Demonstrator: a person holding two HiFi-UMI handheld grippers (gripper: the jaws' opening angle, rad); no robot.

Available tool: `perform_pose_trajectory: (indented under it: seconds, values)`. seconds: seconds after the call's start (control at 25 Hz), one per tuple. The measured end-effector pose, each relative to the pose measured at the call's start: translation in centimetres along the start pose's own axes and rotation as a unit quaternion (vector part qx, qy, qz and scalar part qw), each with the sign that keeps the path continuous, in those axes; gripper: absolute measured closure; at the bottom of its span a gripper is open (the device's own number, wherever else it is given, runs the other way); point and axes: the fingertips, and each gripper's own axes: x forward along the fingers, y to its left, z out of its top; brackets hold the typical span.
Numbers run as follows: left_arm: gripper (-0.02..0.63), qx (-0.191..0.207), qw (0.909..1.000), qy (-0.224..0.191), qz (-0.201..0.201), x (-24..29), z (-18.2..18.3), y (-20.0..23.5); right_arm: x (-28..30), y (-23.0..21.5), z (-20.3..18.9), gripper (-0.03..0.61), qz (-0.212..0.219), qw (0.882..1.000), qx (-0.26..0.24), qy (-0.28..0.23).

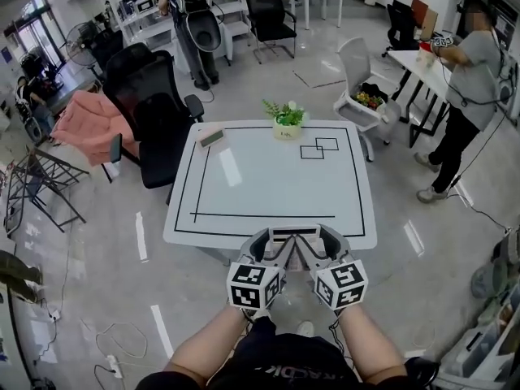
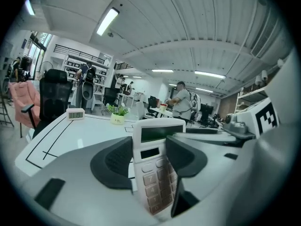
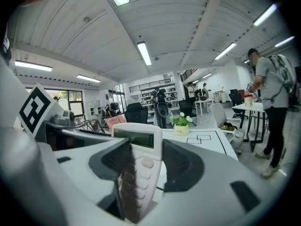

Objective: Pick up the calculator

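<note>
Both grippers hold the white calculator between them, just in front of the near edge of the white table and off its top. My left gripper is shut on the calculator's left side, and my right gripper on its right side. In the left gripper view the calculator stands tilted between the dark pads of my left gripper, display end pointing away. In the right gripper view the calculator sits the same way in my right gripper, with its keys seen from the side.
A small digital clock and a potted plant stand at the table's far edge. A black office chair is at the far left and a white chair at the far right. A person stands at a desk on the right.
</note>
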Motion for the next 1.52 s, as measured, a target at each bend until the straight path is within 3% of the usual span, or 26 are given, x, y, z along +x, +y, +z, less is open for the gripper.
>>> perform_pose_trajectory:
  seconds: [0.56,1.52]
  values:
    - [0.390,-0.001,0.9969,-0.018,0.077,-6.4,-4.2,-6.8,-8.6,2.6,-3.0,0.362,0.079,0.997,-0.007,-0.008]
    - [0.390,-0.006,0.9929,-0.022,0.117,-8.9,-5.7,-8.2,-10.6,4.1,-4.1,0.364,0.118,0.993,-0.005,-0.009]
